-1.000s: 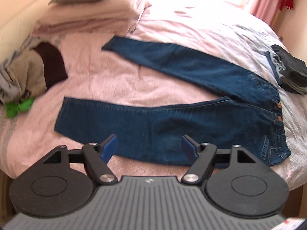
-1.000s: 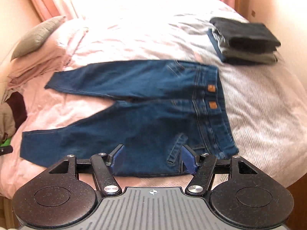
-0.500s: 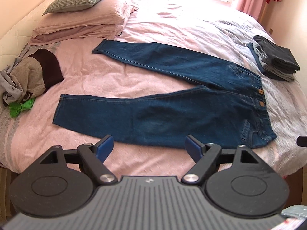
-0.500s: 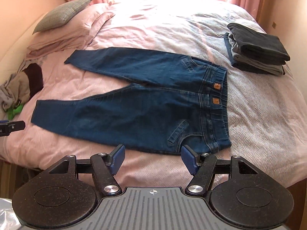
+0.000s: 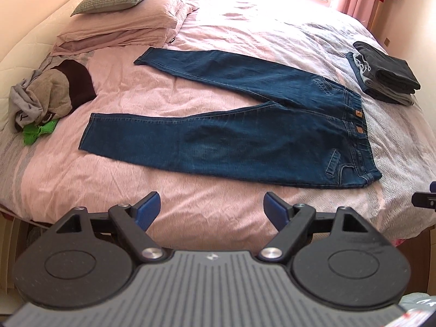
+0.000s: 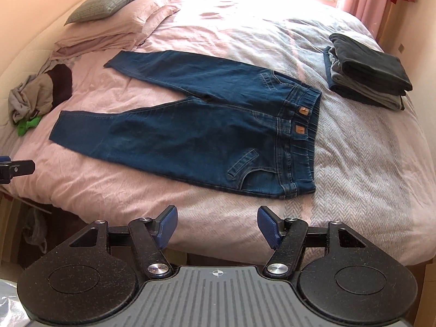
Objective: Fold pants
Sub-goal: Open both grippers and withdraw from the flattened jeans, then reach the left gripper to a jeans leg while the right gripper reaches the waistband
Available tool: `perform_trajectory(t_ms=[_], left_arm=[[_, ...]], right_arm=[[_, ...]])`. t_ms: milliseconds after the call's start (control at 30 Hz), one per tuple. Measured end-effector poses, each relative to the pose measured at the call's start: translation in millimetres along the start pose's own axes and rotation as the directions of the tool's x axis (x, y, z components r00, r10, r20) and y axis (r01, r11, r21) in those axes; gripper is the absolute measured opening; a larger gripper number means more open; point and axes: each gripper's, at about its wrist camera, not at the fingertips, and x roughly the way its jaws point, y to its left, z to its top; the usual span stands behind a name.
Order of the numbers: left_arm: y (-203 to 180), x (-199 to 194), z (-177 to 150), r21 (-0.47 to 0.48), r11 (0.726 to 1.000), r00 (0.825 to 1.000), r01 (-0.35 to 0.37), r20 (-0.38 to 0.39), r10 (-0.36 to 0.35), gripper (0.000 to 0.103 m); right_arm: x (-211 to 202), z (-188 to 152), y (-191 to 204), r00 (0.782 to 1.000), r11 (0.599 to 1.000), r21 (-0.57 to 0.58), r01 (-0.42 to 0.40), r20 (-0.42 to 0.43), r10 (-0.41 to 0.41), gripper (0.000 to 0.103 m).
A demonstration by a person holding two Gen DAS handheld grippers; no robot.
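Observation:
Dark blue jeans (image 5: 245, 141) (image 6: 207, 136) lie flat on the pink bed, legs spread in a V toward the left, waistband at the right with two brown patches. My left gripper (image 5: 212, 209) hovers open over the bed's near edge, short of the lower leg, with nothing between its blue pads. My right gripper (image 6: 216, 223) is also open and empty, held back from the near edge of the bed, below the waistband corner. The tip of the right gripper shows at the right edge of the left wrist view, and the left gripper's tip at the left edge of the right wrist view.
A stack of folded dark and grey clothes (image 5: 384, 79) (image 6: 365, 70) sits at the bed's right side. A heap of unfolded clothes (image 5: 46, 100) (image 6: 35, 98) with a green item lies at the left. Pillows (image 5: 122, 13) are at the head. Bare bedding (image 6: 368, 163) lies right of the waistband.
Both grippers have pulled back and up from the jeans toward the bed's near edge, so more of the bed shows. The jeans lie as before. Both grippers stay open.

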Motion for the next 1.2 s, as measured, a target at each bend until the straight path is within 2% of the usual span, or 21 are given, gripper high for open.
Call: perform_trajectory(t_ms=[400,1200], left_arm=[[-16,-29,-19,-0.002,1.0,0.999,-0.026,0.041,0.026,0.081],[-24,-40,-21,-0.021,0.998,0.996,-0.061,0.058,0.062,0.081]], right_arm=[[-16,-17,-10,0.999,0.999,-0.045,-0.029,0.022,0.03,0.062],[-26,-17,-20,0.998,0.996,-0.089,-0.031,0.05,0.036,0.062]])
